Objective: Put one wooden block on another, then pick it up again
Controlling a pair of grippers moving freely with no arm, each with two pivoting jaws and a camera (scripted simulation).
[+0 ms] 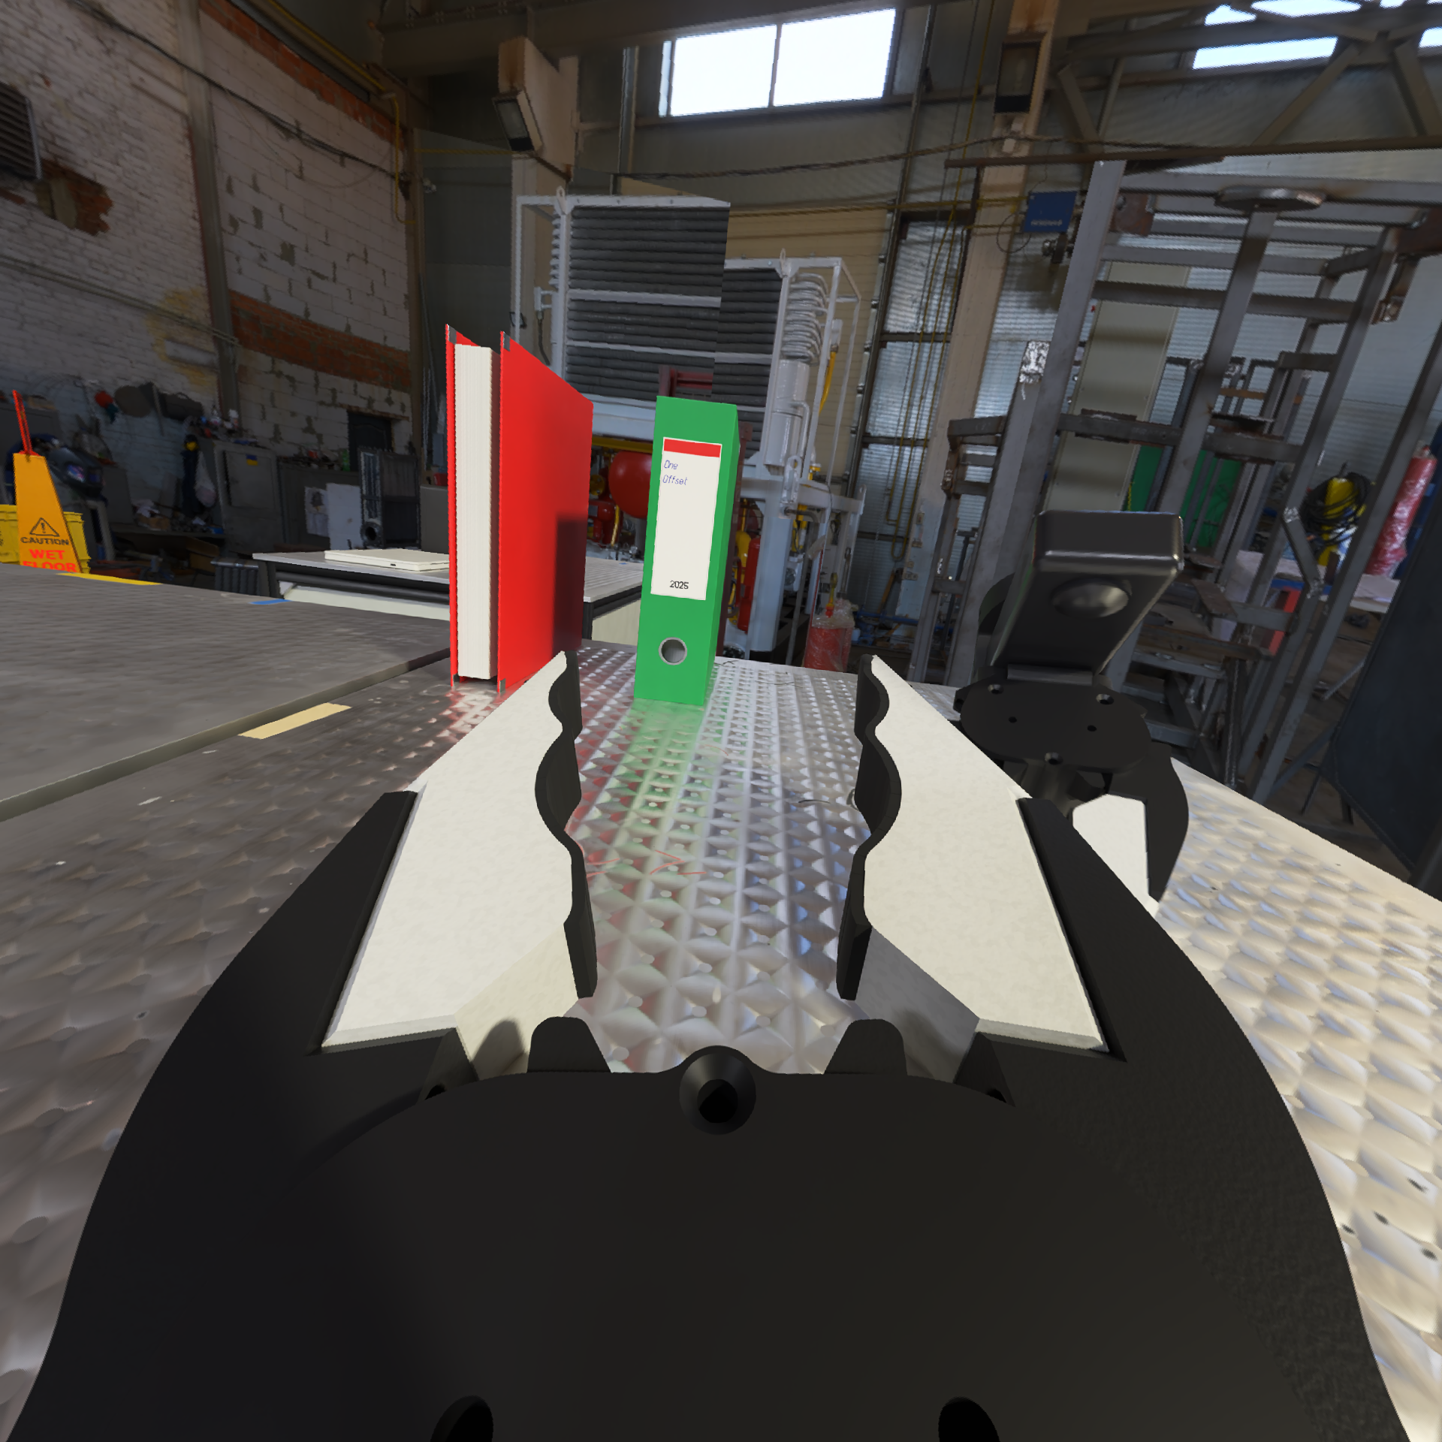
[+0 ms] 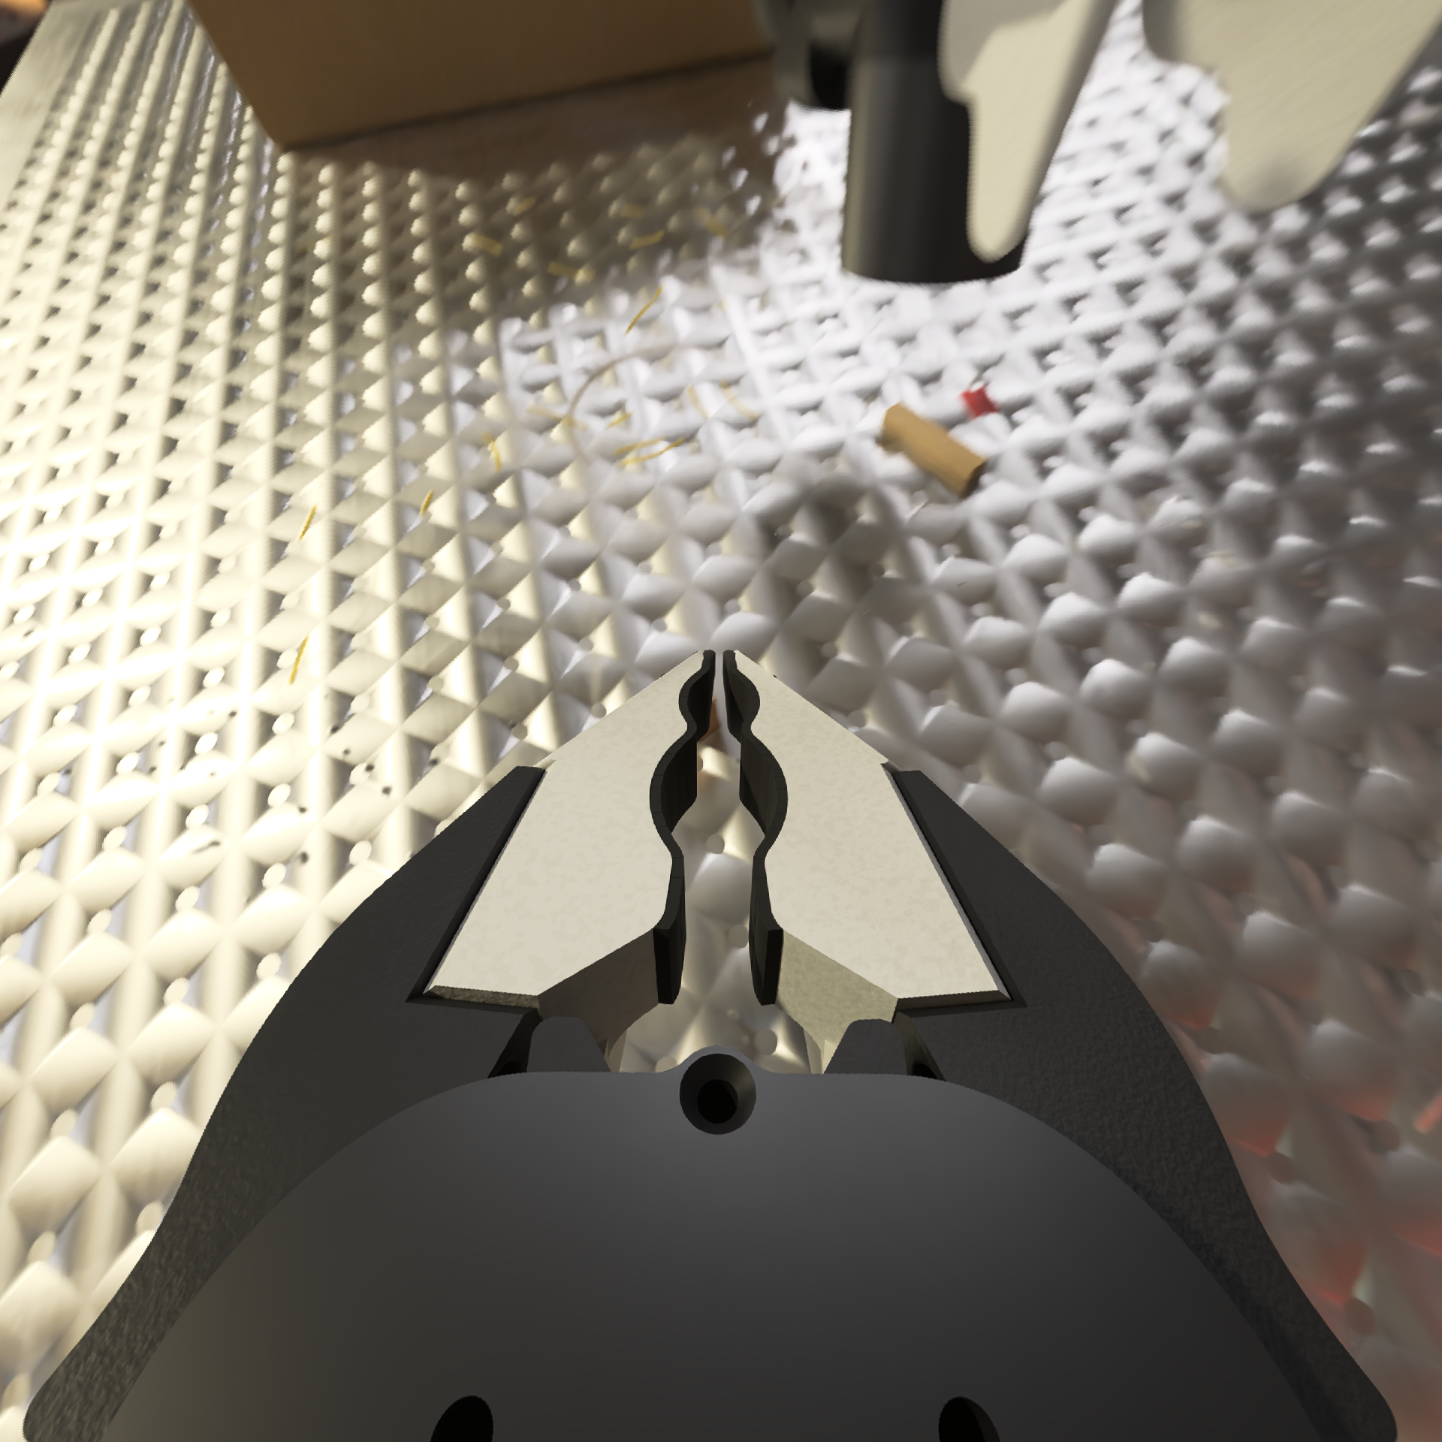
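In the right wrist view a small tan wooden block [image 2: 928, 460], shaped like a short peg, lies on the embossed metal table [image 2: 312, 546] ahead and to the right of my right gripper [image 2: 718, 657]. That gripper's jaws are almost closed, tips nearly touching. A thin tan sliver [image 2: 708, 722] shows in the gap; I cannot tell whether it is held or lies beneath. A large wooden block [image 2: 484, 70] sits at the far top left. My left gripper [image 1: 718, 659] is wide open and empty above the table. It also shows in the right wrist view [image 2: 1131, 203].
A red binder [image 1: 538, 507] and a green binder [image 1: 687, 546] stand upright at the table's far edge. The right gripper [image 1: 1131, 858] hangs at the right, pointing down. A small red scrap [image 2: 977, 402] and yellow shavings [image 2: 648, 449] lie on the table.
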